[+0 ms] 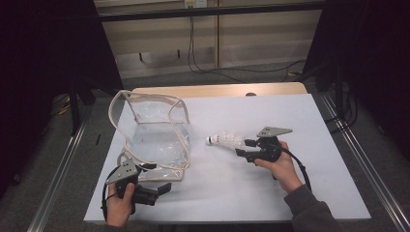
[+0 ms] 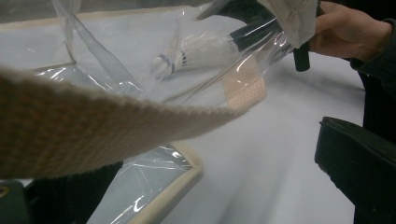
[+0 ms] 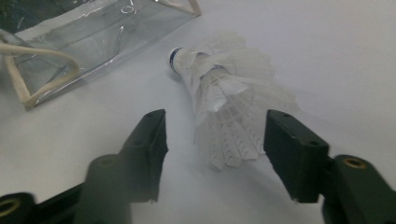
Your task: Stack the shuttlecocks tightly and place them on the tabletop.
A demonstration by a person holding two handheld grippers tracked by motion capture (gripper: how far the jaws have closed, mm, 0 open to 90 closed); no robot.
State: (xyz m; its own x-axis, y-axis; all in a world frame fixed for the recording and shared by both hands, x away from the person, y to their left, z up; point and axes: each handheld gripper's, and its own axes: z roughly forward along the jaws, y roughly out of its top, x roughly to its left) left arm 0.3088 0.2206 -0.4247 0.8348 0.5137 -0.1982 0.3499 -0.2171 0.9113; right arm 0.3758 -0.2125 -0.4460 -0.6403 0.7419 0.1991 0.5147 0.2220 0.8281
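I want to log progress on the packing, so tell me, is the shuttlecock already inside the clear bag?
No, the shuttlecock lies on the white table outside the clear bag, between the open jaws of the right claw.

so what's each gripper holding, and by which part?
Left gripper: the clear bag, by its beige edge trim. Right gripper: nothing; open jaws flank the shuttlecock.

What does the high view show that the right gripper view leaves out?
High view alone: the person's two hands, the left gripper at the bag's near trim, the table edges and the floor beyond.

Right gripper view alone: the shuttlecock's feather detail, lying between open jaws that stand clear of it.

Both: the clear bag, the shuttlecock, the right gripper and the white tabletop.
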